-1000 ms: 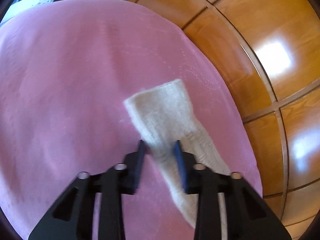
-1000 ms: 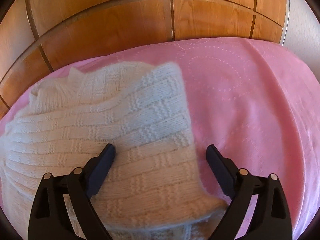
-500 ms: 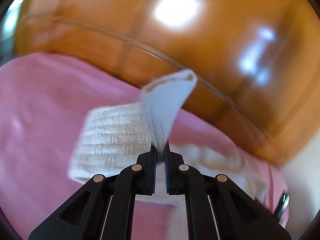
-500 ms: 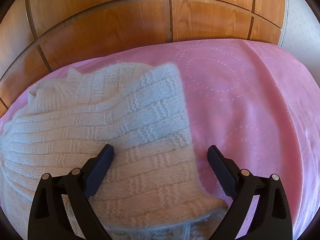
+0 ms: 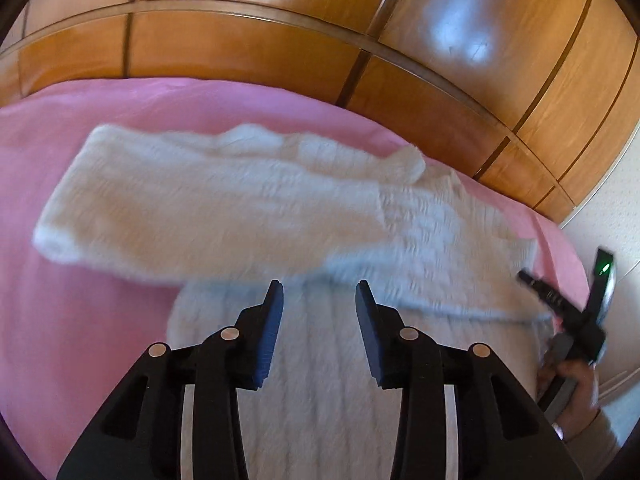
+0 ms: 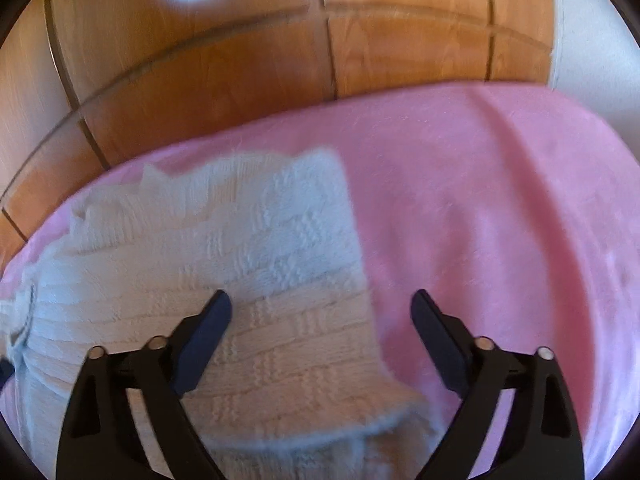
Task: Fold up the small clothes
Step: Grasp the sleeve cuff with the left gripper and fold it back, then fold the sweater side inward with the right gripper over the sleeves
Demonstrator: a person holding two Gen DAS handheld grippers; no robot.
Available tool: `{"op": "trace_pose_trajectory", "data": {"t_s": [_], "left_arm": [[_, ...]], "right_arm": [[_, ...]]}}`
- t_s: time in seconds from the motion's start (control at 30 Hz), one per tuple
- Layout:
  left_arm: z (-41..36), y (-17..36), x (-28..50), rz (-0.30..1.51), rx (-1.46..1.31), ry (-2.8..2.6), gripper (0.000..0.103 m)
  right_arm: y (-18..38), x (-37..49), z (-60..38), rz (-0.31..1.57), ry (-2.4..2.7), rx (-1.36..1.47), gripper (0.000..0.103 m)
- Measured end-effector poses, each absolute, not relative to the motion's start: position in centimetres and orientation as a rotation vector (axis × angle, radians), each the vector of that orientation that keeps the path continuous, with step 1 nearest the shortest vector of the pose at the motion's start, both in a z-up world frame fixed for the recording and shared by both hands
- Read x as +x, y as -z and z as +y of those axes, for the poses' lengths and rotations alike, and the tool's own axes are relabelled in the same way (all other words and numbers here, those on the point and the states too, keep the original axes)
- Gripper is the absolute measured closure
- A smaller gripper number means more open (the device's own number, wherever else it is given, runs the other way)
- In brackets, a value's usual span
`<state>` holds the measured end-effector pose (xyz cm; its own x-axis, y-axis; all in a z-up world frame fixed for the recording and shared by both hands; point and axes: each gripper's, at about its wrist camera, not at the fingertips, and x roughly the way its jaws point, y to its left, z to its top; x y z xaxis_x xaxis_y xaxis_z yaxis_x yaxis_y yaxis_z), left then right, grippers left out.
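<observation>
white knit sweater (image 5: 248,200) – soft, light, floppy – grip cuff or hem; left tongs (image 5: 319,300) just opening, empty; right tongs (image 6: 322,312) spread.

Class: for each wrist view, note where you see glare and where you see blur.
Left wrist view: glare patches on the wooden panelling; the knitted sweater is motion-smeared. Right wrist view: one glare spot, panelling and sweater softly blurred; both views bend straight seams.

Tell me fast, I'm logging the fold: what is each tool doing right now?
Left tool: open, jaws just opened, nothing gripped, above the white knit sweater.
Right tool: open wide, jaws just narrowed slightly, holding nothing, straddling the sweater's edge.
</observation>
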<state>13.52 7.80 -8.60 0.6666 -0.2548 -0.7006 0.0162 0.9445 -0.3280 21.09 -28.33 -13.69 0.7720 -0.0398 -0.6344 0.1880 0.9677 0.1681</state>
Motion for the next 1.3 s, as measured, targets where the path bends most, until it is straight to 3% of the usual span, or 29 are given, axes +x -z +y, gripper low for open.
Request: {"op": "trace_pose_trajectory", "data": {"t_s": [0.1,0.3,0.53,0.63,0.67,1.03,1.3], "left_arm": [[8.6,9.1,11.5,0.825,-0.292,0.114,0.066],[8.9,11.2,9.3,0.843,-0.305,0.081,0.066],[10.0,12.4,9.0,0.83,-0.366,0.101,0.066],[9.9,12.5,8.9,0.823,-0.374,0.107,0.066],[10.0,12.5,8.9,0.821,-0.378,0.109,0.066],[10.4,12.3,8.4,0.816,-0.406,0.119,0.066],[10.3,12.3,8.5,0.821,-0.391,0.108,0.066]], "right_arm": [[11.4,19.6,-26.0,0.651,-0.048,0.256,0.027],[11.3,20.7,-16.7,0.828,-0.513,0.35,0.053],[13.9,24.3,-7.8,0.996,-0.634,0.404,0.054],[14.0,25.1,-6.1,1.018,-0.597,0.351,0.082],[13.7,24.9,-6.1,1.011,-0.596,0.341,0.097],[3.3,20.0,-15.8,0.675,-0.536,0.265,0.097],[7.2,20.3,-27.2,0.702,-0.279,0.413,0.097]]}}
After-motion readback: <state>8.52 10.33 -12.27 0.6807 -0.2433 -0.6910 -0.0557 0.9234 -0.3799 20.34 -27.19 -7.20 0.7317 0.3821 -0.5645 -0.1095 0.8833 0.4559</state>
